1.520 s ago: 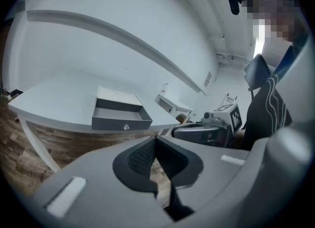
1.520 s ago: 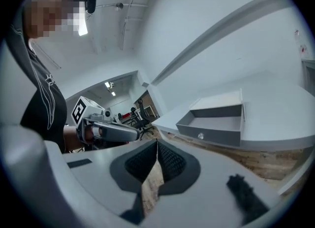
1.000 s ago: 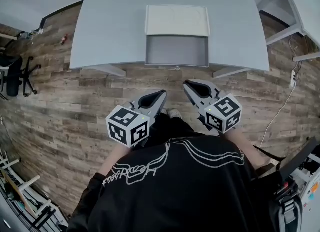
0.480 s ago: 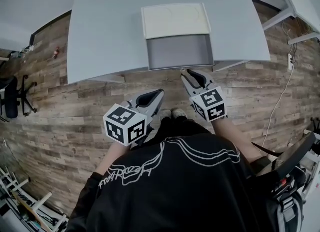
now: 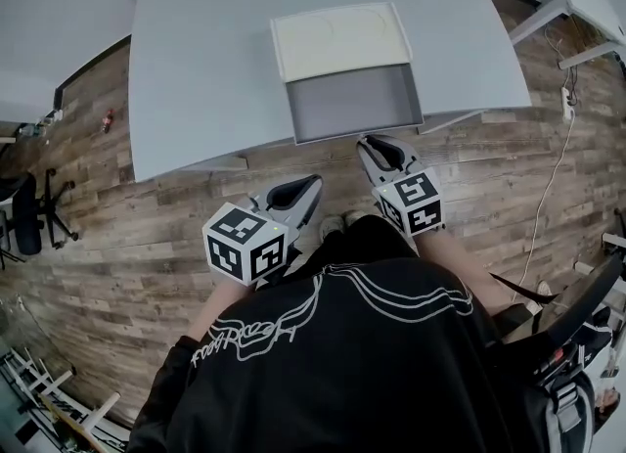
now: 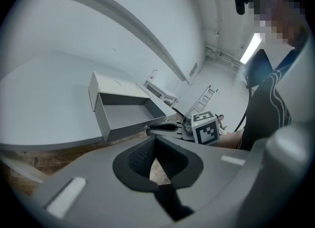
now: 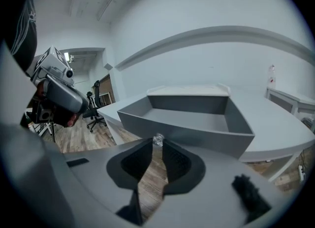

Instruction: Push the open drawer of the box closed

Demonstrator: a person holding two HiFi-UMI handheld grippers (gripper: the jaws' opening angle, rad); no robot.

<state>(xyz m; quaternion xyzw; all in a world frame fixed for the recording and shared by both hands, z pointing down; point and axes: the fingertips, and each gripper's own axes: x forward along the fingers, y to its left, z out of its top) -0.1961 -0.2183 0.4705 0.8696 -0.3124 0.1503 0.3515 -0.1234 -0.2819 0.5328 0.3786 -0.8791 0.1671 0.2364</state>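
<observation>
A white box (image 5: pixel 340 38) lies on the grey table (image 5: pixel 196 60), and its grey drawer (image 5: pixel 354 102) is pulled out toward me to the table's front edge. My right gripper (image 5: pixel 364 142) is shut, its tips at the small knob (image 7: pixel 158 140) on the drawer (image 7: pixel 197 116) front; only a thin slit shows between the pads. In the right gripper view the right gripper (image 7: pixel 158 144) points straight at that front. My left gripper (image 5: pixel 315 181) hangs lower over the floor, left of the drawer, shut and empty. The left gripper (image 6: pixel 155 138) sees the drawer (image 6: pixel 125 114) from the side.
Wood plank floor (image 5: pixel 127 226) runs under both grippers. An office chair (image 5: pixel 24 221) stands at the far left. Another desk frame (image 5: pixel 577 1) is at the upper right, with a white cable (image 5: pixel 553 197) trailing on the floor.
My right gripper has moved forward from over the floor up to the drawer's front. The left gripper has hardly moved. The drawer is still as far out as before.
</observation>
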